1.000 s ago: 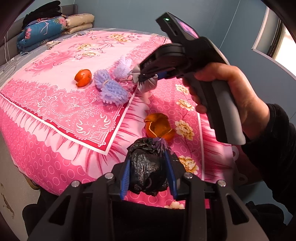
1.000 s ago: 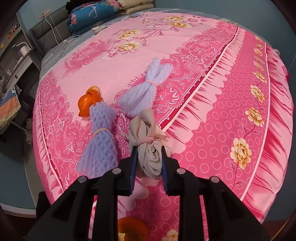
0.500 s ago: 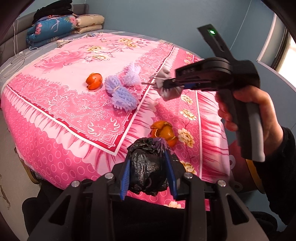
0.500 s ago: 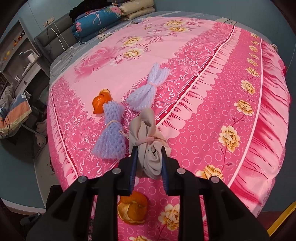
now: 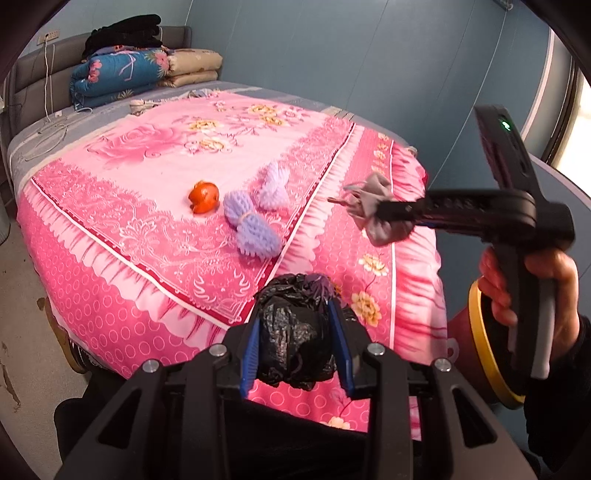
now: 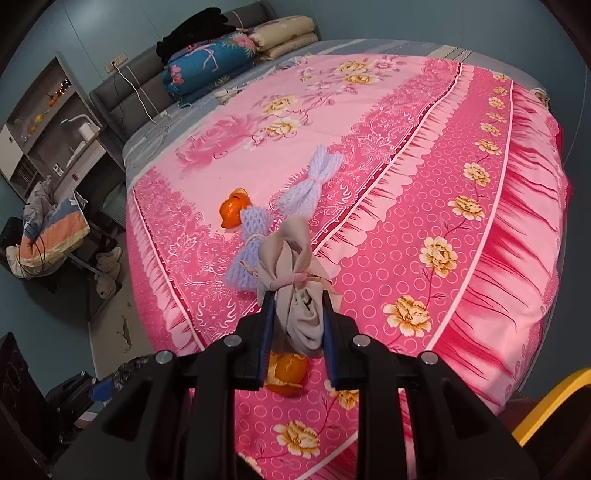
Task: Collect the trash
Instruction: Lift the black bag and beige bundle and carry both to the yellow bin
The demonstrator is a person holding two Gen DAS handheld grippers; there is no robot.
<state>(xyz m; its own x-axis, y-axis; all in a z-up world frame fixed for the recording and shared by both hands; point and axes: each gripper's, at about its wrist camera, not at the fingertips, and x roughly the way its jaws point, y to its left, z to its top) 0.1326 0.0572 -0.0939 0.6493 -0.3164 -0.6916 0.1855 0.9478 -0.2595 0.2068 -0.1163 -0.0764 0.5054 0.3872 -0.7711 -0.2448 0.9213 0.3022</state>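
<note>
My left claw [image 5: 297, 345] clamps a black bag [image 5: 295, 332]; my right claw [image 6: 297, 325] grips a beige cloth bundle [image 6: 295, 291]. Ahead of both spreads a pink floral bed [image 6: 406, 166], holding purple nets [image 6: 255, 254] and orange peel [image 6: 232, 212]; blue walls [image 5: 369, 55] beyond.

Two purple foam nets [image 5: 255, 230] [image 5: 274, 184], two orange peels [image 5: 203, 197] [image 6: 286, 371], one black bag [image 5: 295, 332], one beige bundle [image 6: 295, 295].

Pink floral bedspread [image 6: 406, 206] over bed; folded quilts, blue floral [image 5: 114, 79] and beige [image 5: 192, 68], stacked at grey headboard [image 5: 33, 85], black clothes [image 5: 125, 31] on top; white cable [image 5: 46, 85] down headboard; shelf unit [image 6: 44, 122] and heap of laundry [image 6: 48, 232] left of bed; blue-grey wall [image 5: 351, 55] behind
</note>
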